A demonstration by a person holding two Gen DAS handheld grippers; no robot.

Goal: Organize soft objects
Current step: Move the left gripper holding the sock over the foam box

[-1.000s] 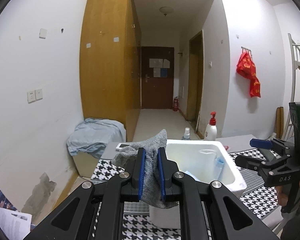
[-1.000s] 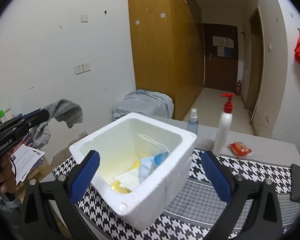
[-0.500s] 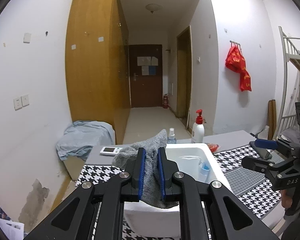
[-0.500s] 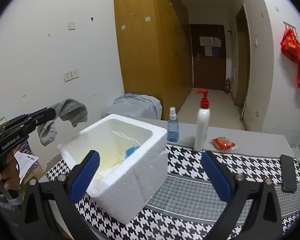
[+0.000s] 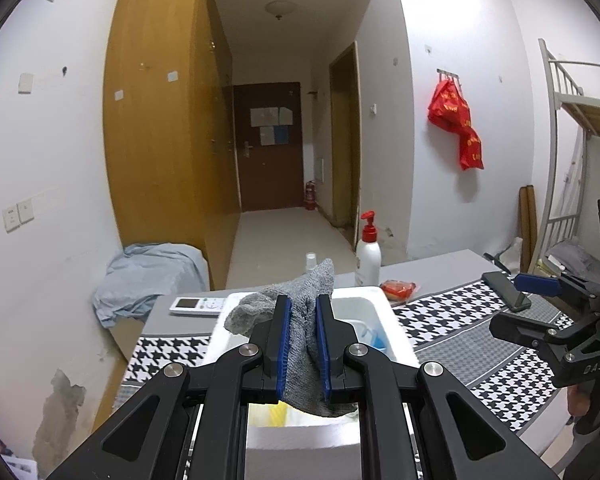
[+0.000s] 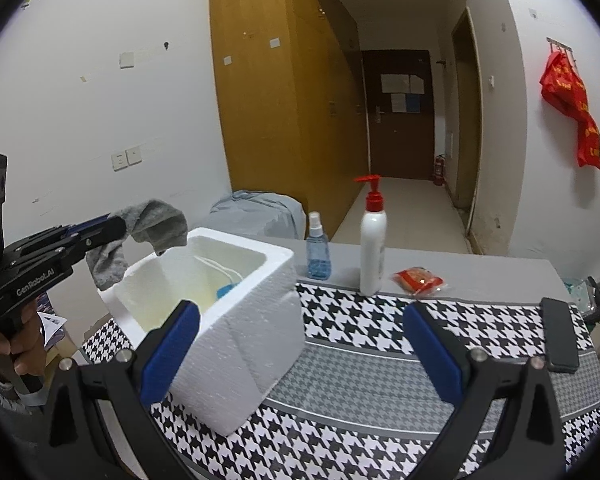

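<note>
A grey sock [image 5: 300, 332] hangs pinched between the blue pads of my left gripper [image 5: 302, 322], which is shut on it just above the near rim of a white foam box [image 5: 396, 336]. In the right wrist view that sock [image 6: 152, 226] dangles over the left edge of the foam box [image 6: 256, 312], held by the left gripper [image 6: 112, 226]. Inside the box lie pale blue and white soft items with a cord. My right gripper [image 6: 300, 344] is open, its fingers spread wide with nothing between them, to the right of the box and over the houndstooth cloth [image 6: 380, 392].
On the table behind the box stand a white pump bottle [image 6: 373, 244] with a red top and a small blue spray bottle [image 6: 317, 252]; a red packet [image 6: 418, 279] and a black phone [image 6: 560, 334] lie to the right. A remote [image 5: 198, 306] lies at the back left.
Both views have shifted sideways along the table: the foam box now sits directly under the held sock, and it has slid left in the right wrist view. The grips are unchanged.
</note>
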